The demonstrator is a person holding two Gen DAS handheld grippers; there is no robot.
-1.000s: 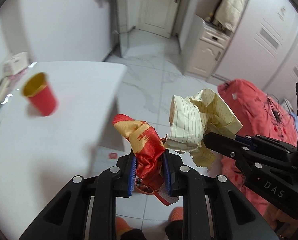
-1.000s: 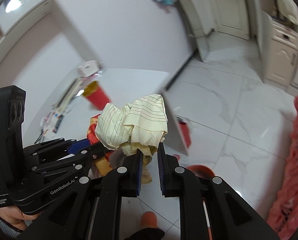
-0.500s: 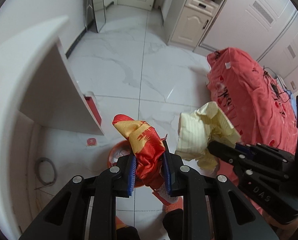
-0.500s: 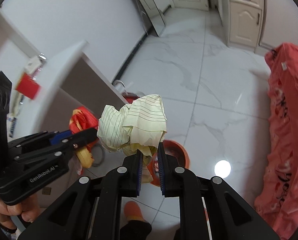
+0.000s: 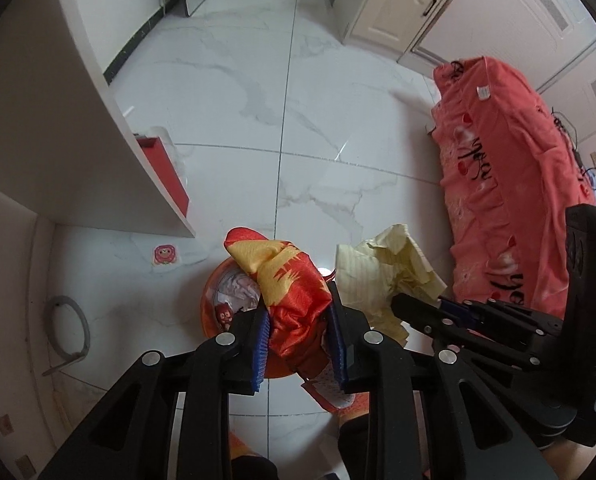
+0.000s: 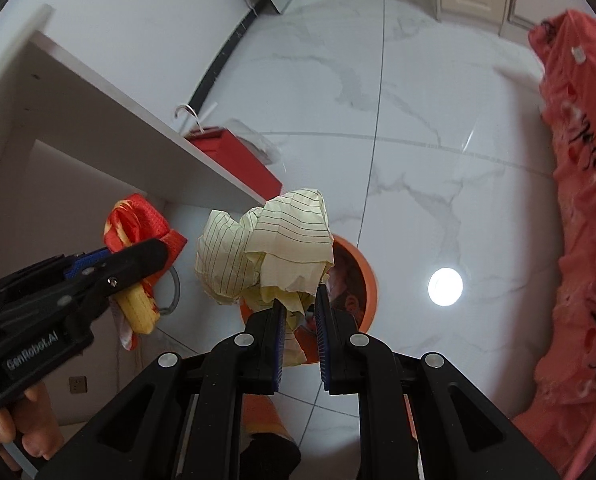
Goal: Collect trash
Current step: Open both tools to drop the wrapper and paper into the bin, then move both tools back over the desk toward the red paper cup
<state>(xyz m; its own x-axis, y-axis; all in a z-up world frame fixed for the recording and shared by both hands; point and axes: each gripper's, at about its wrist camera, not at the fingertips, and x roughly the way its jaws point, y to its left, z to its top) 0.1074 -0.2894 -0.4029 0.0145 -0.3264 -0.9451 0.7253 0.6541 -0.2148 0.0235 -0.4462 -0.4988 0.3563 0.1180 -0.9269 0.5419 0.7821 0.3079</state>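
The left gripper (image 5: 298,340) is clamped on a crinkled, glossy red-and-yellow snack wrapper (image 5: 286,280), low in the frame's centre. The right gripper (image 6: 299,336) pinches a crumpled ball of lined pale-yellow paper (image 6: 270,248) between narrowly parted blue-ridged pads (image 6: 278,344). Both hang above a round orange trash bin (image 6: 367,280) on the glossy white marble floor (image 5: 317,120); a coral blanket (image 5: 505,168) lies at right.
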